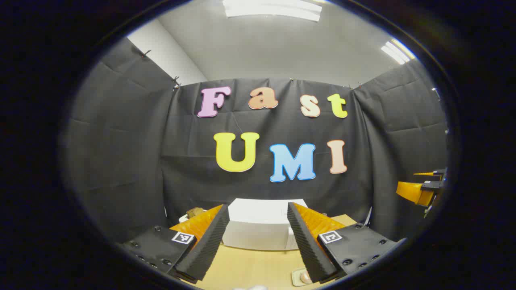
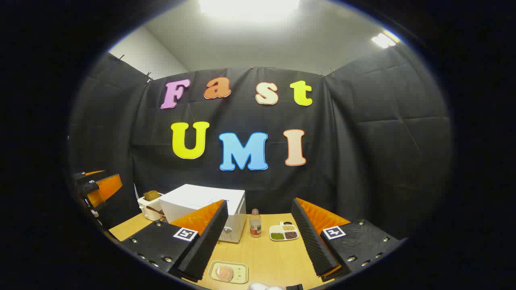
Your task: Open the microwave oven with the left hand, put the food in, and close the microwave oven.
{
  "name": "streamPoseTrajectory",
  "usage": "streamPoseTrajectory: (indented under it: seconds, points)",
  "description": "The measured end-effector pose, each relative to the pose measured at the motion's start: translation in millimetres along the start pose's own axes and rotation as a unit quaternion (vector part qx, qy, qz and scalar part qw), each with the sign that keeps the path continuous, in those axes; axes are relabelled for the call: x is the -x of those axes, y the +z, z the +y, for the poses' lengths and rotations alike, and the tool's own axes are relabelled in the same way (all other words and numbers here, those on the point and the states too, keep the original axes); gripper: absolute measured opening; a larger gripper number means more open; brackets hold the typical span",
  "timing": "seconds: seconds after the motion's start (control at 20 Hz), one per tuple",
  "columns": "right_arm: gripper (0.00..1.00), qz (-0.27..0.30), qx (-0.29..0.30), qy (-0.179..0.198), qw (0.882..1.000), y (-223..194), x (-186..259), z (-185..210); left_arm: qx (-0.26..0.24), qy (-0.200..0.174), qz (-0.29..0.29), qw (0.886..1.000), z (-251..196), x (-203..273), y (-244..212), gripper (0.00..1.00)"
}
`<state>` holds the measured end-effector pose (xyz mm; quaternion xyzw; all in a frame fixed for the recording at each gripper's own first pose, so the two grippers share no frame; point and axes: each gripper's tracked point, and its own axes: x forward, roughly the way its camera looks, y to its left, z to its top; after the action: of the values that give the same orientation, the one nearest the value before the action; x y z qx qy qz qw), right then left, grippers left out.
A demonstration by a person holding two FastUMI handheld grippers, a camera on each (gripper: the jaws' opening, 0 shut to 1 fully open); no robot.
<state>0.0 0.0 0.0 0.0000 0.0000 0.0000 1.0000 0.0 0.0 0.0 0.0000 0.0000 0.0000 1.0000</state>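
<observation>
White boxy microwave oven [image 1: 260, 225] stood shut on the wooden desk [image 2: 266, 257]; both the left tool [image 1: 254, 241] and right tool [image 2: 258, 245] hung wide apart, empty, above a food tray [image 2: 228, 272].

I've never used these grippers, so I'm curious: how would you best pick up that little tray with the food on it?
Grip the tray by its raised rim, coming down from above. It lies flat and shallow on the table, so a side approach probably finds little to pinch. The right gripper, open, hangs nearest.
</observation>
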Motion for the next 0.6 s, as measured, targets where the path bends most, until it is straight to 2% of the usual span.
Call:
streamPoseTrajectory:
  seconds: [0.6]
  points:
    - [0.97,-0.005,-0.007,-0.002,1.0,3.7,-1.8,3.0,-0.01,0.005,0.004,1.0,13.8,-3.7,-7.0,0.94]
